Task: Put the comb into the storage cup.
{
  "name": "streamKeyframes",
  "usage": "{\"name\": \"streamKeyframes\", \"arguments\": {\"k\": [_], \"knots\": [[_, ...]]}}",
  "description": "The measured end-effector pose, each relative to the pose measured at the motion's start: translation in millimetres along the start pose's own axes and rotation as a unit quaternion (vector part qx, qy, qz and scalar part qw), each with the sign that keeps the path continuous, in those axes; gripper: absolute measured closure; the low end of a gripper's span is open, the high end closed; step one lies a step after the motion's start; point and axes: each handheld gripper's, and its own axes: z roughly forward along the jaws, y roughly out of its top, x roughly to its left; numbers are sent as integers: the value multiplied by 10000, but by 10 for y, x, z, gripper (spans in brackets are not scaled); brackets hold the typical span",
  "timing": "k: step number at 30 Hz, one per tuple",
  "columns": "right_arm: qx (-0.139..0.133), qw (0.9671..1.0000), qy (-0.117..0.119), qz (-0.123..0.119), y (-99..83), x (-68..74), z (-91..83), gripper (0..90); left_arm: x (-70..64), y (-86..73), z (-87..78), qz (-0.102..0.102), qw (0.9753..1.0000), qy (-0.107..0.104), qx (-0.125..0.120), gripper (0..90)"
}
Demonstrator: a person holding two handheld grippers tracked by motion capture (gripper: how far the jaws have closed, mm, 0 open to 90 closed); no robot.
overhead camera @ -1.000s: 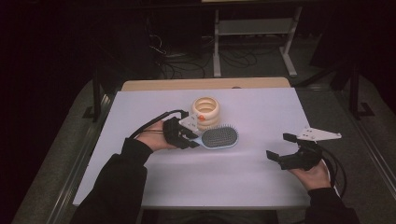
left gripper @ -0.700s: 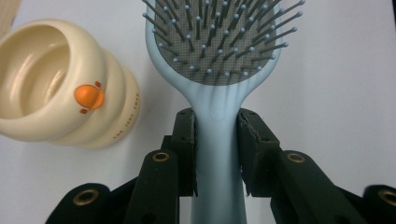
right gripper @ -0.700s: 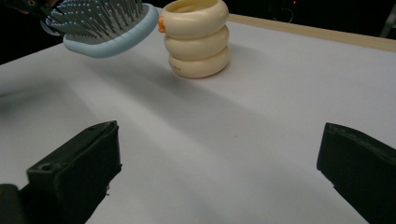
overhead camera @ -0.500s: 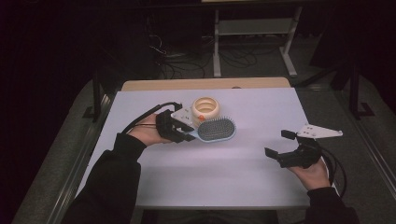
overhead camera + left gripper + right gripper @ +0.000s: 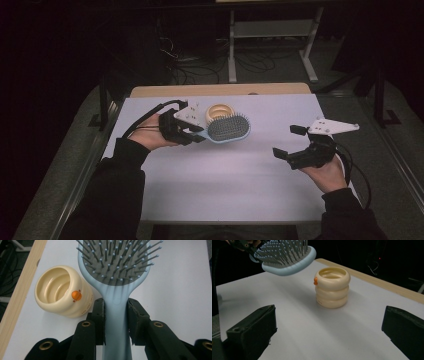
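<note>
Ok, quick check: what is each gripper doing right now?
Left gripper: closed on the handle of the light blue hairbrush, lifted off the table.
Right gripper: open, holding nothing, facing the cream ringed cup.

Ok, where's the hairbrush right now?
In the high view the blue hairbrush sits left of centre, its handle clamped in the left hand-held gripper. It is lifted off the white table, bristles up, beside the cream ringed cup.

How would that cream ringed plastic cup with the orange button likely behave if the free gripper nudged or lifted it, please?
The cream ringed plastic cup looks hollow and probably light, so a nudge would likely slide it. It stands upright on a wide base, so tipping seems unlikely. Its glossy ribs may slip between the open right gripper jaws.
</note>
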Motion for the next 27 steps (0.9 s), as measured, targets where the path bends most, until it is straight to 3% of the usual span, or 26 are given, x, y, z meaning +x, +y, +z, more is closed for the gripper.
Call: {"name": "streamKeyframes", "arguments": {"k": [15, 27], "knots": [[113, 9995, 119, -265, 373, 54, 191, 0, 24, 30, -240, 8, 9996, 256, -145, 703], [138, 9985, 339, -407, 721, 129, 344, 0, 36, 51, -309, 39, 9990, 400, -206, 704]]}}
